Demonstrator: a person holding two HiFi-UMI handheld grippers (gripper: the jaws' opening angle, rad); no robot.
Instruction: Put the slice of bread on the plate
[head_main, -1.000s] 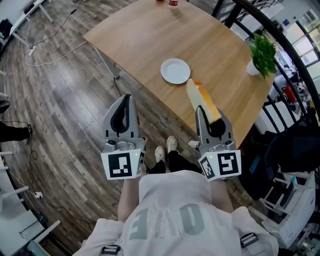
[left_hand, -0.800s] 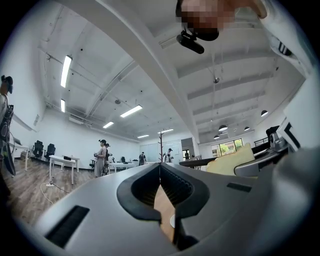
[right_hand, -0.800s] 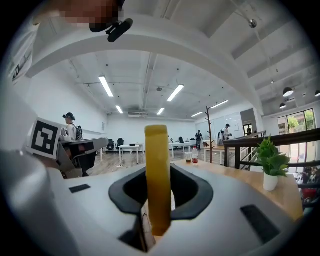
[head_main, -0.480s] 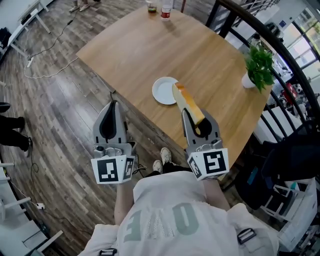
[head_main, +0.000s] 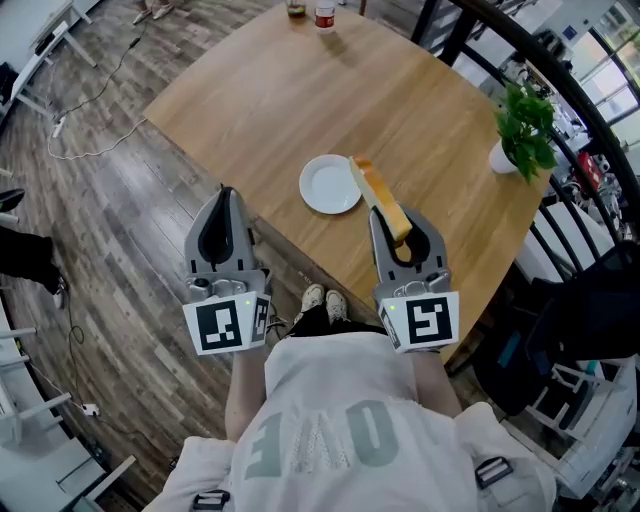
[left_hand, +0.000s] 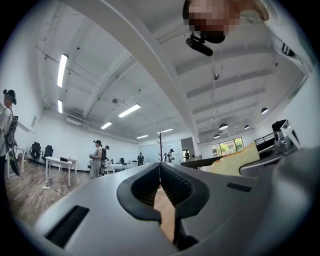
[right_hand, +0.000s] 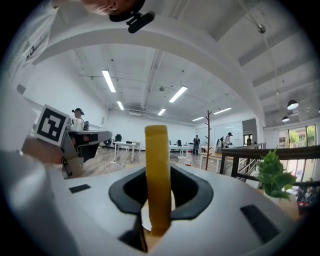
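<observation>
A white plate (head_main: 330, 184) lies on the wooden table (head_main: 270, 100) near its front edge. My right gripper (head_main: 400, 222) is shut on a slice of bread (head_main: 378, 198), held on edge and level above the table. The slice's far end reaches just past the plate's right rim. In the right gripper view the yellow-crusted slice (right_hand: 156, 145) stands upright between the right gripper (right_hand: 159, 172) pads. My left gripper (head_main: 226, 195) is shut and holds nothing; it hovers over the floor just left of the table's front edge. The left gripper (left_hand: 160, 169) tips meet in its own view, where the bread (left_hand: 235, 161) shows at right.
A potted plant (head_main: 525, 120) stands at the table's right side, and a bottle (head_main: 324, 14) and a jar sit at the far edge. A black railing (head_main: 560, 80) curves along the right. Cables (head_main: 90, 140) lie on the wooden floor at left. My shoes (head_main: 320, 298) show below the table edge.
Both grippers have moved forward toward the table together. The bread's far end, short of the plate a second ago, now lies beside the plate's right rim. Neither gripper's jaws have changed.
</observation>
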